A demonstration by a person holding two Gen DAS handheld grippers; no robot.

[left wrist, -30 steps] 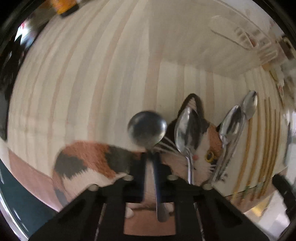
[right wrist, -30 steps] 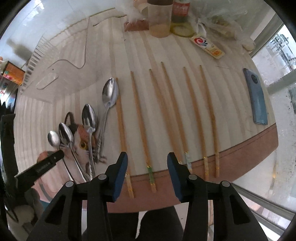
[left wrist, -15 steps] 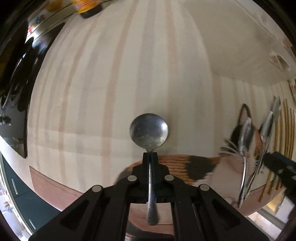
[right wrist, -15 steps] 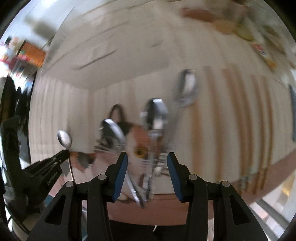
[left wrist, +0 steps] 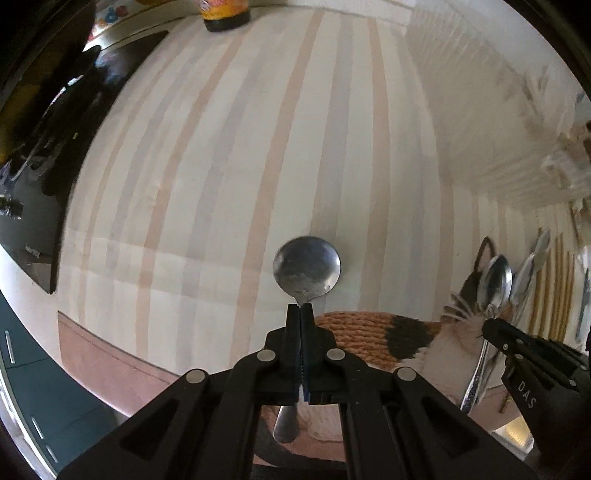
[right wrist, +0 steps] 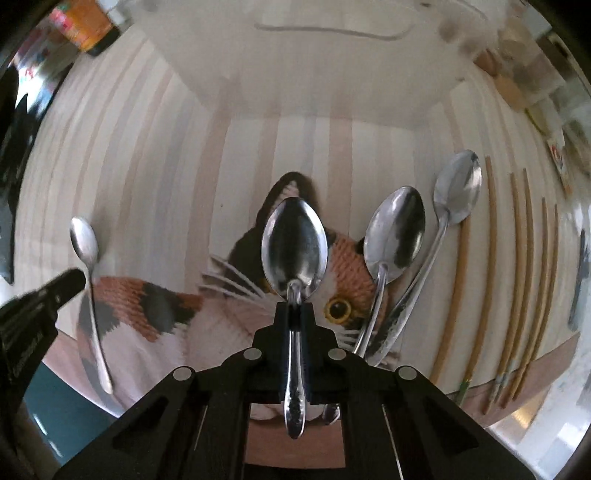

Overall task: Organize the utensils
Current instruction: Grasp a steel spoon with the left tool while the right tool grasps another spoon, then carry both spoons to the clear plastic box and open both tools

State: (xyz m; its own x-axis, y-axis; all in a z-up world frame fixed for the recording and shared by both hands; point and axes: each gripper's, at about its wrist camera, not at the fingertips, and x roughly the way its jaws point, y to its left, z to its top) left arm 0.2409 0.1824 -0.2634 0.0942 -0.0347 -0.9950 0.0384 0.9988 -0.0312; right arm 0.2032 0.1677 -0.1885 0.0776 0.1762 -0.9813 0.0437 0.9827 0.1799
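My left gripper (left wrist: 301, 308) is shut on the handle of a small round-bowled spoon (left wrist: 306, 267), held low over the striped tablecloth (left wrist: 258, 147). That spoon (right wrist: 84, 240) and the left gripper (right wrist: 72, 282) show at the left of the right wrist view. My right gripper (right wrist: 295, 306) is shut on the neck of a large oval spoon (right wrist: 294, 247) over the cat picture (right wrist: 340, 266). Two more spoons (right wrist: 395, 230) (right wrist: 457, 188) lie to its right. Several wooden chopsticks (right wrist: 517, 258) lie in a row further right.
An orange-labelled jar (left wrist: 223, 13) stands at the far edge. A dark object (left wrist: 48, 122) lies at the left. A clear plastic tray (right wrist: 332, 55) sits behind the spoons. The table's pink front border (left wrist: 110, 354) runs close below the grippers.
My left gripper has carried the small spoon left, away from the other spoons. My right gripper swung left from the chopsticks and closed on the large spoon over the cat picture.
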